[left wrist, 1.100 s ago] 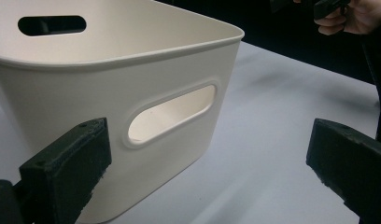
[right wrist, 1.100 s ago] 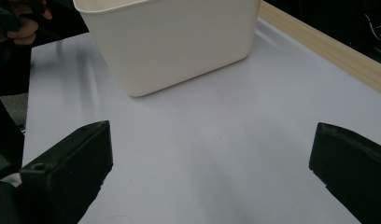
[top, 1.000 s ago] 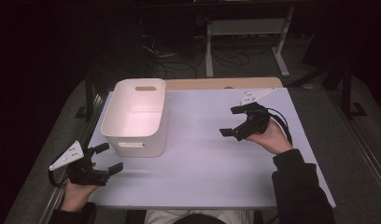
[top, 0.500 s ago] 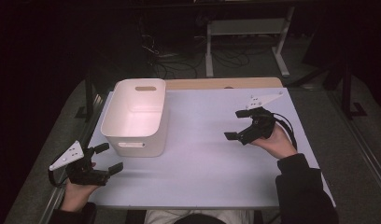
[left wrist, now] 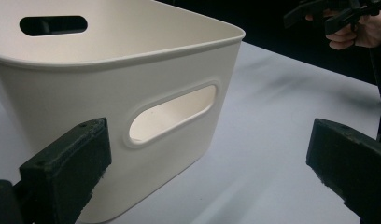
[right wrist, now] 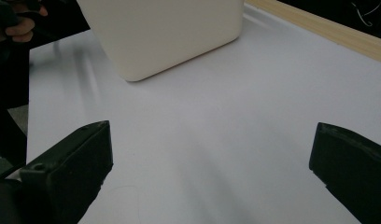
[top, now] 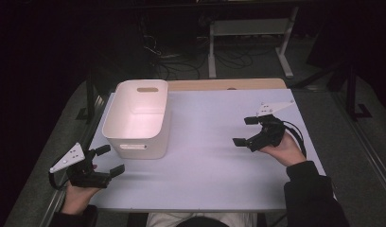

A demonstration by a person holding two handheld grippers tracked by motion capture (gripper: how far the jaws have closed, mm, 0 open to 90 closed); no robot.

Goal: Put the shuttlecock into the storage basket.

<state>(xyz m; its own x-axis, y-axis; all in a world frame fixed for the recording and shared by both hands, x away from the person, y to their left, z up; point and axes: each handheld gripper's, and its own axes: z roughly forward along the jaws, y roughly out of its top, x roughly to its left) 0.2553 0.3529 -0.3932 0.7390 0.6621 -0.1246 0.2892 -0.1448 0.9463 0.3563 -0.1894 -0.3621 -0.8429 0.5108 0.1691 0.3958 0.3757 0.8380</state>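
Two grippers and one bin are present. The left gripper (top: 109, 161) sits at the near left corner of the table (top: 205, 179), jaws spread wide, holding nothing. Just beyond it stands one white bin (top: 136, 118), upright on the table's left side, with one handle slot (left wrist: 172, 114) facing that gripper. The right gripper (top: 247, 131) hovers at the right, well apart from the bin, jaws likewise spread and holding nothing.

The white plastic bin (top: 138, 118) stands upright and empty on the table's left part, with 1 oval handle slot in each end wall.
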